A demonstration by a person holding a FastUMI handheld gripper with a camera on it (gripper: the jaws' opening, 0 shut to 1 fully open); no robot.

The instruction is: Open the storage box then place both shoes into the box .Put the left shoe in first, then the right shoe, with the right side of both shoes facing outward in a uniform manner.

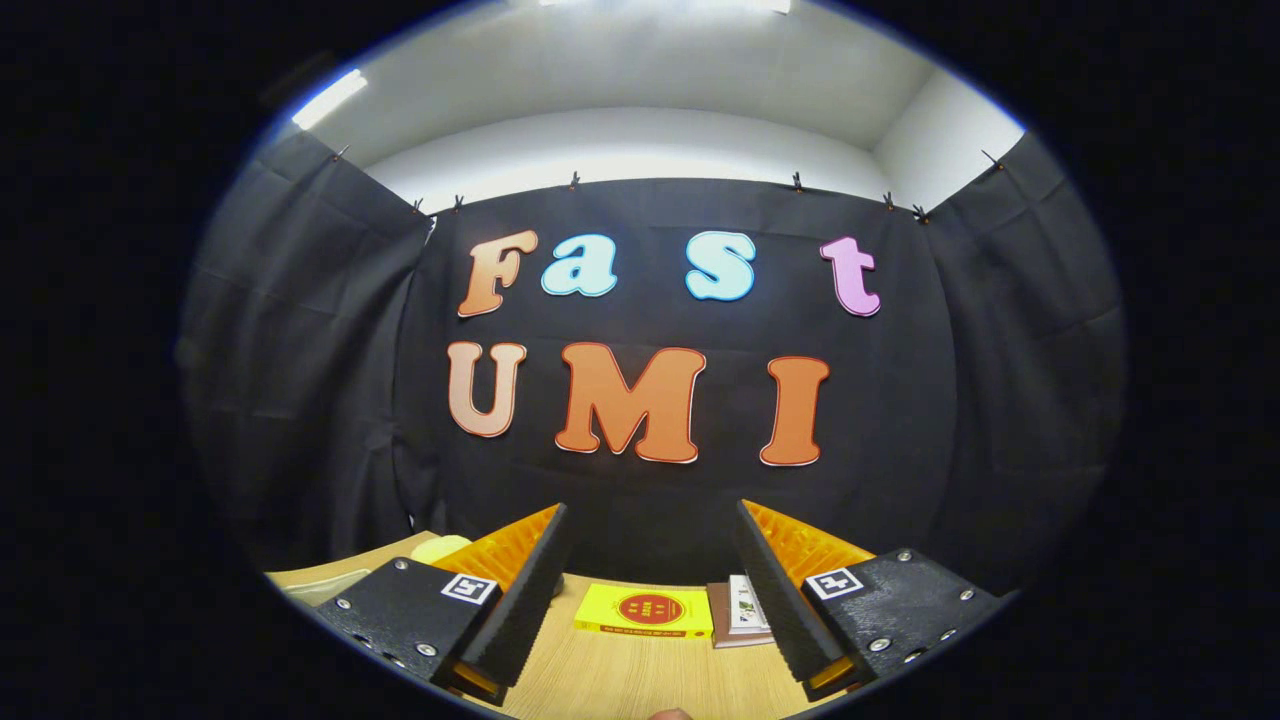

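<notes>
Lower middle of frame: your gripper [650, 510] is standing wide open, its two fingers [520, 590] spreading well apart and gripping nothing.
Between the fingers: a yellow pack [645, 611] is lying flat on the table [620, 680], with booklets [742, 608] touching its right end.
Lower left of frame: a pale lump [440, 548] is peeking out behind the left finger; what it is, you cannot tell.
Box and shoes: you are aiming level at the cloth wall [300, 350], so where they are lying, and whether the box is standing open or shut, you cannot tell.
Stage: this picture is settling nothing either way.
Risk, blind descent: with the camera looking mostly above the table, you are likely risking a knock on the pack or booklets if you swing down without tilting first.
Risk, wide fingers: spread like this, they are probably sweeping a broad path and may be clipping things lying beside them.
Risk, order: the left shoe is going in ahead of the right, and grabbing by a quick glance could be swapping them.
Risk, facing: a shoe turning in a loose grip may be ending up with the wrong side outward.
Count, fingers: two.
Count, yellow pack: one.
Count, booklets: seemingly two, stacked; the finger is covering part.
Count, pale lump: one.
</notes>
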